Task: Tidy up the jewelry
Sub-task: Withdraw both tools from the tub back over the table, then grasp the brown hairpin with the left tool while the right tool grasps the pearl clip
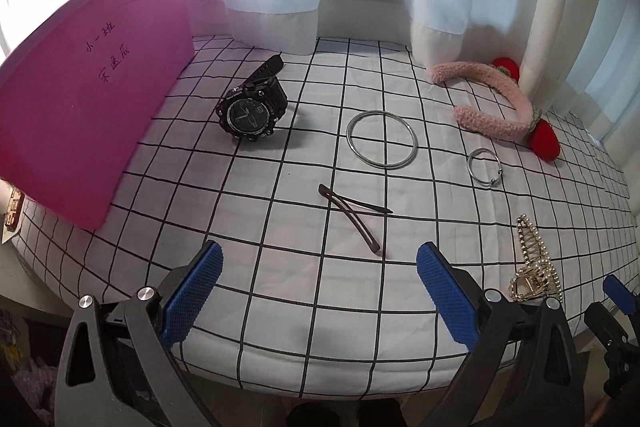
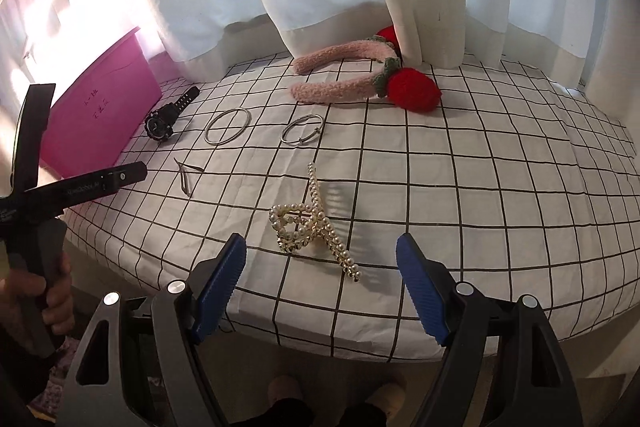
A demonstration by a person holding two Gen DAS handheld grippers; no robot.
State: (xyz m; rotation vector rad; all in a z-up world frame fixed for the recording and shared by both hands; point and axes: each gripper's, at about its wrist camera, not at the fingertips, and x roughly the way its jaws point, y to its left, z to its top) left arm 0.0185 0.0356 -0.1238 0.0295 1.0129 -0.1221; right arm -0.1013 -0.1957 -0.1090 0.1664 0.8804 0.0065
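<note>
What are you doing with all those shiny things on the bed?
Someone is about to tidy jewelry on the checked sheet, holding a gripper in each hand. Both the left gripper and right gripper are open and empty. Nothing is picked up yet. The pearl hair claw lies just ahead of the right gripper, the brown hair clip just ahead of the left. A black watch sits beside a pink box.

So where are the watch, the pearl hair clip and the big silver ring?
watch (image 1: 247, 115), left wrist view, on its dial.
pearl hair clip (image 2: 316, 223), right wrist view, on its pearl-covered middle.
big silver ring (image 1: 351, 143), left wrist view, on its left rim.
</note>
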